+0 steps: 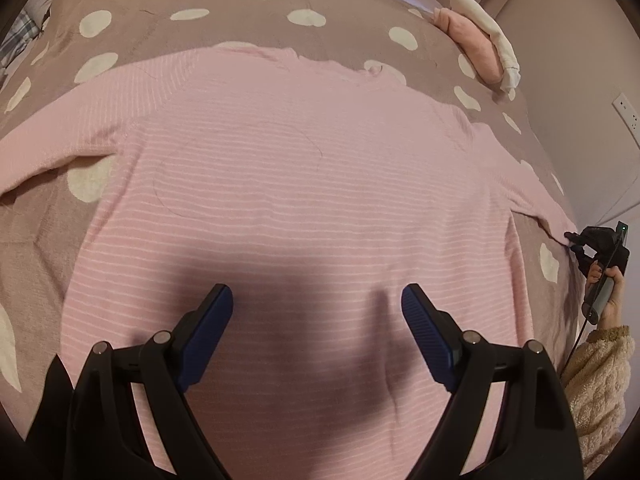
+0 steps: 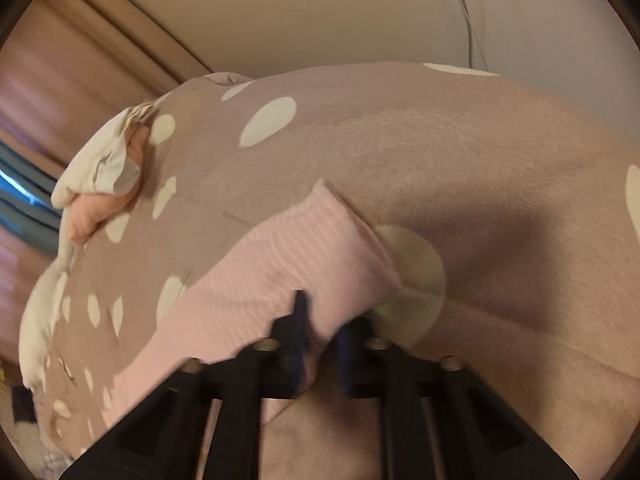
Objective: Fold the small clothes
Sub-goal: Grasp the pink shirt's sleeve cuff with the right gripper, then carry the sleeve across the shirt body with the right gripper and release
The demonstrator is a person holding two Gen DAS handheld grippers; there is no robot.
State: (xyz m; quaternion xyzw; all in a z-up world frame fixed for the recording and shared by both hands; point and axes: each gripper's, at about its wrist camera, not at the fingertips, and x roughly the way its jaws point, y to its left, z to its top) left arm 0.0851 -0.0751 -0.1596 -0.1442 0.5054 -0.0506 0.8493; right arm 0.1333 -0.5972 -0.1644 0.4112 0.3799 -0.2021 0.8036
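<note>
Pink striped top spread flat on the spotted bed cover

The pink striped top (image 1: pixel 304 184) lies face-up on the bed cover (image 1: pixel 224 28). The right gripper (image 2: pixel 320 340) has its jaws pinched on the sleeve cuff (image 2: pixel 320 256); the left gripper (image 1: pixel 318 312) hovers over the hem, jaws wide, holding nothing. Folded clothes (image 1: pixel 484 48) sit near the bed's far corner.

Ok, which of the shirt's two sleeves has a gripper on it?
The right sleeve: the right gripper is shut on its cuff end. The left sleeve lies untouched on the spotted blanket, and the left gripper hangs open over the shirt's body.
</note>
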